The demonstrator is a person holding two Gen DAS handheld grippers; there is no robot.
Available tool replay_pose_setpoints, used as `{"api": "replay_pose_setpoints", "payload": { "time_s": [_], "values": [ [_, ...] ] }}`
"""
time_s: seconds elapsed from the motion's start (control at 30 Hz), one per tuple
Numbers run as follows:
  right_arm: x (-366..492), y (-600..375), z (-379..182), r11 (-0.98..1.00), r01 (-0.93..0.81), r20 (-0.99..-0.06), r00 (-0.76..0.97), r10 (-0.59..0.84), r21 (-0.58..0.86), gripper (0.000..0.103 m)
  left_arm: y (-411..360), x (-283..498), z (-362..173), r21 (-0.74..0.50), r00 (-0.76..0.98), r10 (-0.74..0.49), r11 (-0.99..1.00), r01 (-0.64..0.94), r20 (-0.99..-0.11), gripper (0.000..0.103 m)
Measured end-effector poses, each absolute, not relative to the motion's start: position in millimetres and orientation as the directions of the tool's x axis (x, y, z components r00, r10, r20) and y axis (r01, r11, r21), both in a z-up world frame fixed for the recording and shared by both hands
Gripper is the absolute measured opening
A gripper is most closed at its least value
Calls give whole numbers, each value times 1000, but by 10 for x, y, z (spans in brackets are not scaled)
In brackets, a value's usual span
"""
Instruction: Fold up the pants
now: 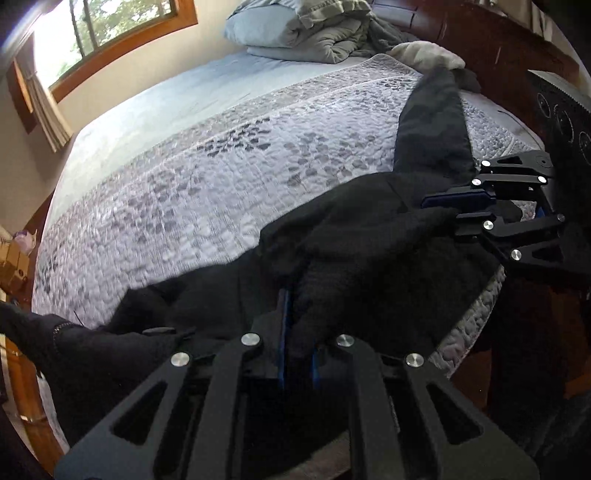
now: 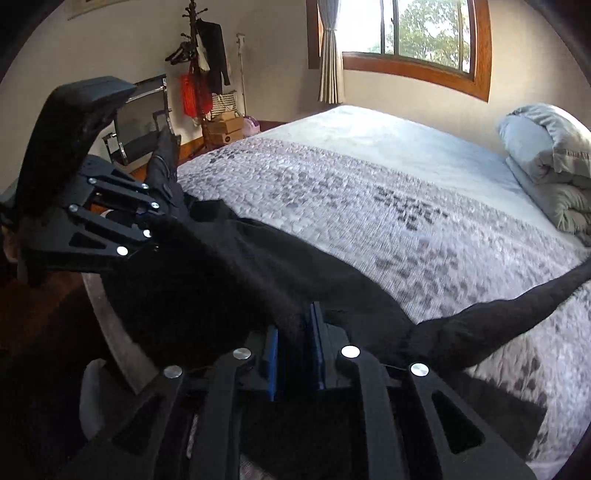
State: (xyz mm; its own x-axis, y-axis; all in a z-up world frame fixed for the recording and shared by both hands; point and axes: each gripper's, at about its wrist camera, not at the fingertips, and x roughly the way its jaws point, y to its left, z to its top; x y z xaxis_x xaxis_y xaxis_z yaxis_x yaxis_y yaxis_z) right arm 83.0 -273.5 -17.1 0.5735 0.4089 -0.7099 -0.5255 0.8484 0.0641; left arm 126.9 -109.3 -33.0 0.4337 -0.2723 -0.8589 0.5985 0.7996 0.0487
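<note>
Bed (image 1: 221, 155) fills most of both views, its grey patterned quilt (image 2: 406, 229) running toward a folded duvet (image 1: 314, 33) at 12 o'clock in the left view and 3 o'clock in the right. Window (image 2: 413, 33) sits at 1 o'clock in the right view, with a coat rack (image 2: 199, 74) at 11 o'clock. Black pants (image 1: 369, 251) lie bunched along the near edge of the bed, one leg trailing toward 1 o'clock in the left view. Left gripper (image 1: 297, 325) is clamped on a fold of the pants. Right gripper (image 2: 295, 332) has pants fabric between its blue pads, and its jaws are easing apart.
</note>
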Motion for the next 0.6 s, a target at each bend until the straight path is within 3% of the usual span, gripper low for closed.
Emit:
{"api": "replay_pose_setpoints", "payload": {
  "time_s": [0.33,0.6],
  "values": [
    [498,-2692,-778,850,-499,-791,447,418,167,16,-992,905,-970,-50,361,-238,886,461,-902,12],
    [471,-2677,-1121,864,-463,-832,387,397,197,17,-1024,814,-1331,-7,369,-178,907,421,-912,14]
  ]
}}
